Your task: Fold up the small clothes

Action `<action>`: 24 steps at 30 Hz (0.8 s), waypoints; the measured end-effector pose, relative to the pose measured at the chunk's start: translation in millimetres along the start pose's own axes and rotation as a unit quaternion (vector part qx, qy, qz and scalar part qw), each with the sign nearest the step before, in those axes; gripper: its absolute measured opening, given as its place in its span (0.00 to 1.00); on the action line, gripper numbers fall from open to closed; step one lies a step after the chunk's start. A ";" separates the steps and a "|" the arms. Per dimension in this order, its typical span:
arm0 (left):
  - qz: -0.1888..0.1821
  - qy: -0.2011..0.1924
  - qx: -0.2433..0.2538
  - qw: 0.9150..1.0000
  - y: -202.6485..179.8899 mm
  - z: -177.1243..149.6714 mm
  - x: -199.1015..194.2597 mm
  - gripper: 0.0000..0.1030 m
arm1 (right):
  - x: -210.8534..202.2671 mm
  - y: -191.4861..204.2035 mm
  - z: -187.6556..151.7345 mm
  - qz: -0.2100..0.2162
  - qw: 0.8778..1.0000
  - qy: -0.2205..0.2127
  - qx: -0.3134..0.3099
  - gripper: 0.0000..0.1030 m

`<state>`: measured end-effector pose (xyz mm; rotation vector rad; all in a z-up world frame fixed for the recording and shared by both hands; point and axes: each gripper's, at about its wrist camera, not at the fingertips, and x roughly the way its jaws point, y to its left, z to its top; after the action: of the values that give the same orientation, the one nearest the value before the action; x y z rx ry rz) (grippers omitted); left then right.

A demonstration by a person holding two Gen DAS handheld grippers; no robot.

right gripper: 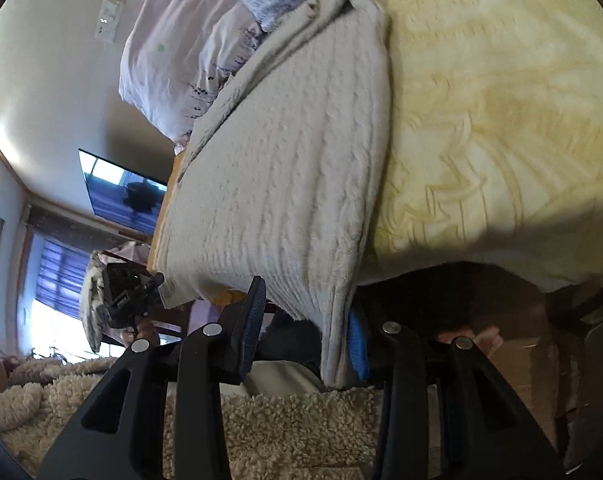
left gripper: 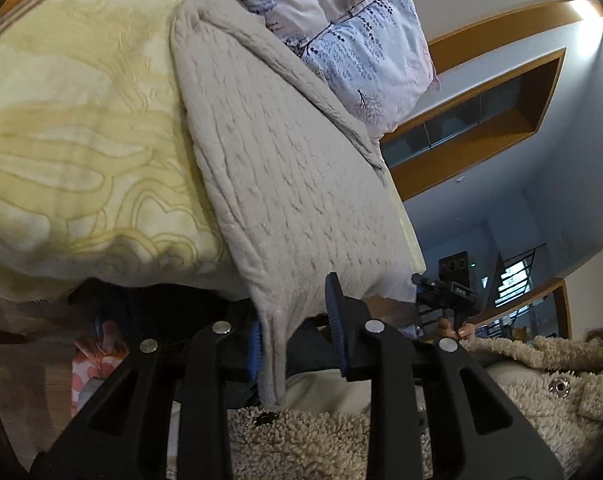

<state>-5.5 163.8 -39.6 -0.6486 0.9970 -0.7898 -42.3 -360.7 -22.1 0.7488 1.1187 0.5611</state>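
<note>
In your left wrist view, your left gripper (left gripper: 297,336) stands wide apart, its blue ribbed pads (left gripper: 335,312) clamping nothing. The hem corner of the pale grey cable-knit sweater (left gripper: 277,184) hangs down between the fingers, against the left pad. The sweater lies spread over the cream-yellow embossed blanket (left gripper: 77,128), its far end reaching the floral-print pillows (left gripper: 365,36). Your other gripper (left gripper: 449,292) shows at the right, beyond the sweater's edge.

In your right wrist view, your right gripper (right gripper: 305,328) is likewise wide, gripping nothing. The sweater (right gripper: 285,176) drapes its near corner against the right blue pad (right gripper: 357,344). The blanket (right gripper: 497,128) lies right of it. A cream sherpa fleece jacket (right gripper: 293,432) fills the near foreground.
</note>
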 end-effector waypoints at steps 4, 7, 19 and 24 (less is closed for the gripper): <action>0.007 0.011 -0.001 1.000 1.0 -0.4 7.1 0.22 | 10.1 -3.4 -1.9 0.006 1.000 0.007 -0.005 0.14; 0.006 0.015 0.018 1.000 -4.3 0.1 3.7 0.07 | 3.2 6.5 -6.3 0.017 0.999 0.007 -0.040 0.09; 0.006 -0.067 0.082 0.994 -34.6 40.4 -37.9 0.06 | -50.9 62.7 34.9 0.006 0.977 -0.170 -0.131 0.08; 0.043 -0.110 0.080 0.990 -46.9 86.0 -43.9 0.06 | -51.9 88.9 61.1 -0.072 0.956 -0.224 -0.175 0.08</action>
<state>45.5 183.7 52.7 -0.5378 0.7469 -0.6967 -6.0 -357.5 91.9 0.4498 0.6215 0.4217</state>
